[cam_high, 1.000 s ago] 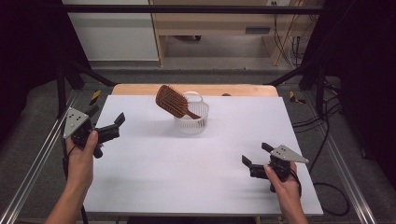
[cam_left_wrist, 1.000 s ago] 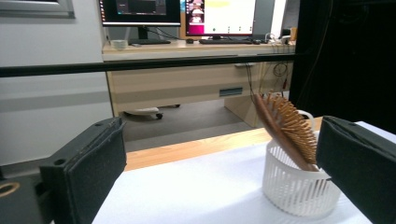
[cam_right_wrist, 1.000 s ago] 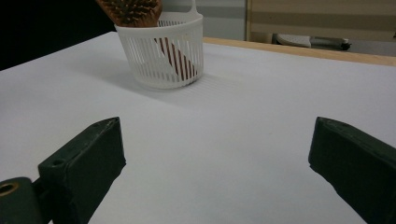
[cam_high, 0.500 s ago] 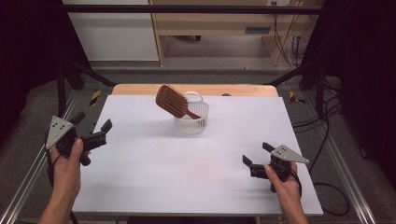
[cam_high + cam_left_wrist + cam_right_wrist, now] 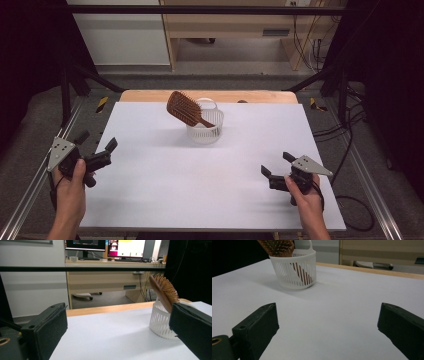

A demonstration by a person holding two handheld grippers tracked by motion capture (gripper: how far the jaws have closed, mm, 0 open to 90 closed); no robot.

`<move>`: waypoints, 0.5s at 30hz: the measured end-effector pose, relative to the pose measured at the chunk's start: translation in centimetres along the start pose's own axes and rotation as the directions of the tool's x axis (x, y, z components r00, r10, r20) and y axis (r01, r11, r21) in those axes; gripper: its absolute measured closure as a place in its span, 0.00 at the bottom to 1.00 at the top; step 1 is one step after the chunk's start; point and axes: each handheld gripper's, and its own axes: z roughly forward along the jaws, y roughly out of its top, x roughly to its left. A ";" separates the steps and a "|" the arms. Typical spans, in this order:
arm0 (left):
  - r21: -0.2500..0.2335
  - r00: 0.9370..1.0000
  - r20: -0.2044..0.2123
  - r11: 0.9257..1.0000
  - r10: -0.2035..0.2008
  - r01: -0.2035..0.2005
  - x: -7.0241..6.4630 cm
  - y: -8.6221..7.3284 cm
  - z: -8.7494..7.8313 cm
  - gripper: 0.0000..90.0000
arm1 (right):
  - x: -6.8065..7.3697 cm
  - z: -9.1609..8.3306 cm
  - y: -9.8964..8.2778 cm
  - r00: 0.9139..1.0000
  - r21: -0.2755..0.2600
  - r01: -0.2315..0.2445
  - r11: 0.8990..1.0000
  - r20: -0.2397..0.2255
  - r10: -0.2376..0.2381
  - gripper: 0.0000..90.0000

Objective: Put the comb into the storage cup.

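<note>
Both grippers are wide open and hold nothing: my left gripper sits at the left edge of the white table, and my right gripper hangs over the near right part. I see the brown hairbrush leaning in the little white basket, handle down, far from both.
</note>
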 end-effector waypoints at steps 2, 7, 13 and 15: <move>0.005 1.000 -0.001 1.000 -0.007 0.007 0.1 -0.4 -0.1 0.02 | 0.0 0.0 0.0 1.000 0.000 0.002 1.000 0.001 -0.002 0.04; 0.015 1.000 -0.011 1.000 -0.022 0.022 0.6 -1.4 -0.5 0.02 | 0.0 0.0 0.0 1.000 -0.004 0.014 1.000 0.005 -0.014 0.04; 0.020 1.000 -0.013 0.999 -0.026 0.026 0.8 -2.1 -0.7 0.02 | 0.0 0.0 -0.1 1.000 -0.017 0.027 0.999 0.014 -0.026 0.04; 0.022 1.000 -0.009 1.000 -0.018 0.018 0.6 -2.3 -0.8 0.02 | 0.0 -0.1 -0.1 0.999 -0.021 0.031 0.999 0.016 -0.031 0.04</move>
